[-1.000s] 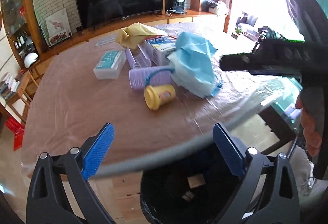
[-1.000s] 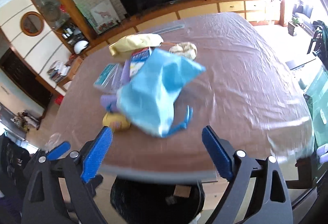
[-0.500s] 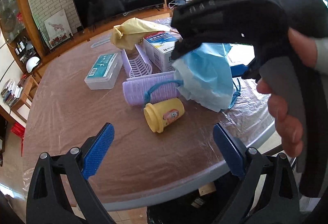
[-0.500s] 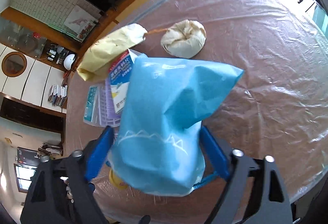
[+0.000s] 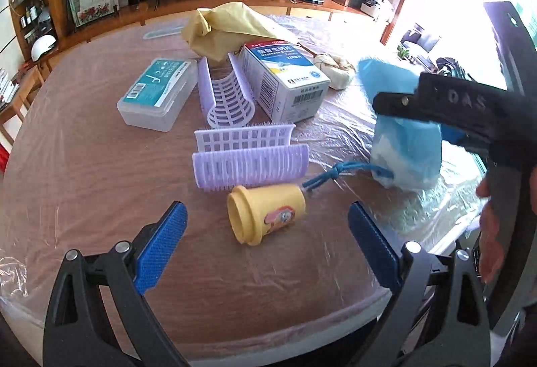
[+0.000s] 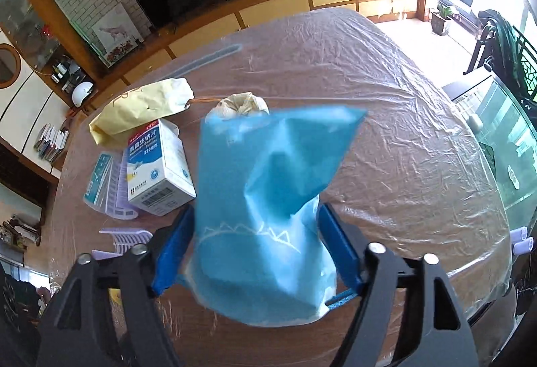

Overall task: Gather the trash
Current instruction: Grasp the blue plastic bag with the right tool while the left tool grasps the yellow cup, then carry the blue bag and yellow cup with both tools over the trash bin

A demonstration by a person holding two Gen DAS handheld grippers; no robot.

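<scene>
My right gripper [image 6: 256, 253] is shut on a crumpled blue bag [image 6: 268, 199] and holds it just above the table; the bag also shows at the right of the left wrist view [image 5: 402, 132], its blue drawstring [image 5: 335, 174] trailing on the table. My left gripper [image 5: 266, 249] is open and empty, with a tipped yellow cup [image 5: 265, 216] lying just ahead between its fingers. A crumpled yellow paper bag [image 5: 231, 28] and a beige wad [image 5: 335, 71] lie farther back.
On the plastic-covered round table [image 5: 84, 182] lie two lilac hair rollers [image 5: 250, 158], a white medicine box [image 5: 285, 81] and a clear plastic case [image 5: 157, 91]. A TV cabinet [image 6: 302, 1] stands behind the table.
My right gripper closed on the blue bag and lifted it to the right, off the rollers. My left gripper moved forward over the table toward the yellow cup; the bin below left view.
</scene>
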